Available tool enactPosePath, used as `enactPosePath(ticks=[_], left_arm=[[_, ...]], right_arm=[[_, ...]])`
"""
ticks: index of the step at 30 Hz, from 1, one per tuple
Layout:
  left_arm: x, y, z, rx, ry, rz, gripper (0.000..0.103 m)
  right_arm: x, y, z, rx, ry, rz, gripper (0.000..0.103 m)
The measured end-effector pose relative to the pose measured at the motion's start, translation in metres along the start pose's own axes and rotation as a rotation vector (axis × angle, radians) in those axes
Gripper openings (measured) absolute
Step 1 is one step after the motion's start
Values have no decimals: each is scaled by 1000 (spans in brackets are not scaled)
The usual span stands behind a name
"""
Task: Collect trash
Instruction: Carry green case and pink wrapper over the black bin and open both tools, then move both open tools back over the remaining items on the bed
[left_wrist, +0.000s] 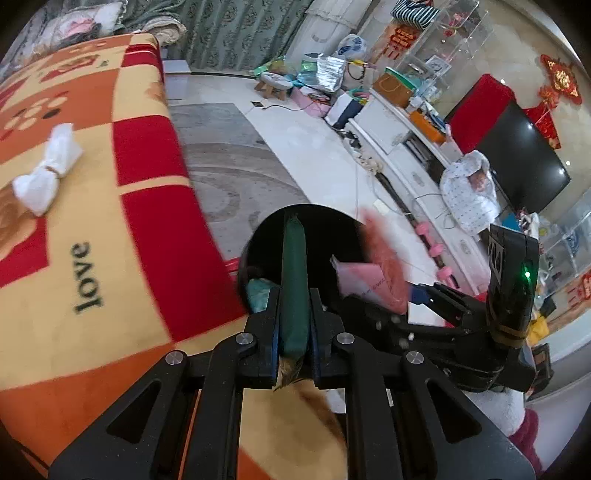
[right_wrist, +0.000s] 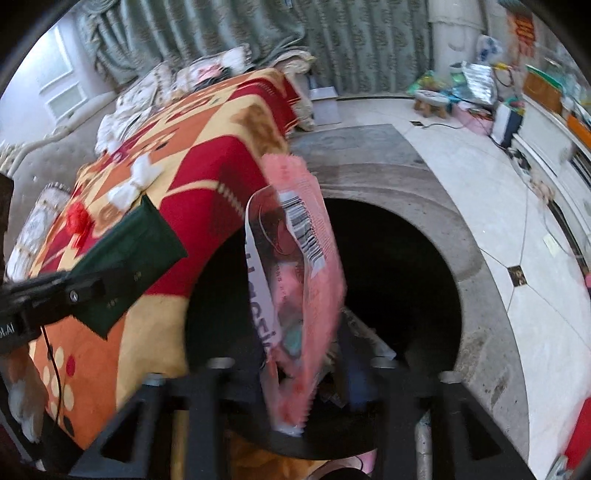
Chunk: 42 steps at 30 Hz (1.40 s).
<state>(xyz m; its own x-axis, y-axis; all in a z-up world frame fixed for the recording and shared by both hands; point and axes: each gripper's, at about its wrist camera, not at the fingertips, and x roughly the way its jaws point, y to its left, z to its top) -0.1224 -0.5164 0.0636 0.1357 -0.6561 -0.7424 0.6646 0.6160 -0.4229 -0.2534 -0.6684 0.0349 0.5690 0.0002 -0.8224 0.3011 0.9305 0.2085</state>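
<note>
My left gripper (left_wrist: 293, 321) is shut on a flat dark green packet (left_wrist: 293, 266), which stands edge-up over the mouth of a black bin (left_wrist: 332, 225). In the right wrist view the same green packet (right_wrist: 129, 266) sticks out from the left gripper (right_wrist: 110, 291) beside the bin (right_wrist: 417, 266). A pink wrapper (right_wrist: 299, 280) with a barcode hangs blurred between the fingers of my right gripper (right_wrist: 306, 369), above the bin. The jaws stand apart and a gap shows beside the wrapper. The left wrist view shows the pink wrapper (left_wrist: 373, 266) at the right gripper (left_wrist: 424, 295). Other scraps lie inside the bin.
A red, orange and yellow blanket (left_wrist: 92, 258) covers the bed on the left, with a knotted white tissue (left_wrist: 44, 177) lying on it. A grey rug (right_wrist: 369, 155) and pale tiles lie beyond the bin. A white TV cabinet (left_wrist: 406, 162), bags and a small stool (left_wrist: 275, 83) line the far wall.
</note>
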Motion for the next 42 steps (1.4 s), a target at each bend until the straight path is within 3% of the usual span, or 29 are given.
enactPosePath(ticks=[1,4,13,23,33,42], left_arm=[[1,-1,1,-1,1,-9,18],[2,-2,2,-4,-2,-35,41],[-8,4,-2,1,-4,32,41],[-33,34,-16,-23,-39,144,41],[-72,90,-31,-84,-83,271,41],[-120,170,-36,-221,-139,382,41]], right_arm=[[-1,-3,0,11,-6,-1,66],[-6,-9,0,26,-20,-5,70],[-11,-13,-8,55,-23,6,71],[-12,35,-3,-35,-35,18,71],[11,91,5,-109,2,60,71],[47,158,23,-204,39,104,71]])
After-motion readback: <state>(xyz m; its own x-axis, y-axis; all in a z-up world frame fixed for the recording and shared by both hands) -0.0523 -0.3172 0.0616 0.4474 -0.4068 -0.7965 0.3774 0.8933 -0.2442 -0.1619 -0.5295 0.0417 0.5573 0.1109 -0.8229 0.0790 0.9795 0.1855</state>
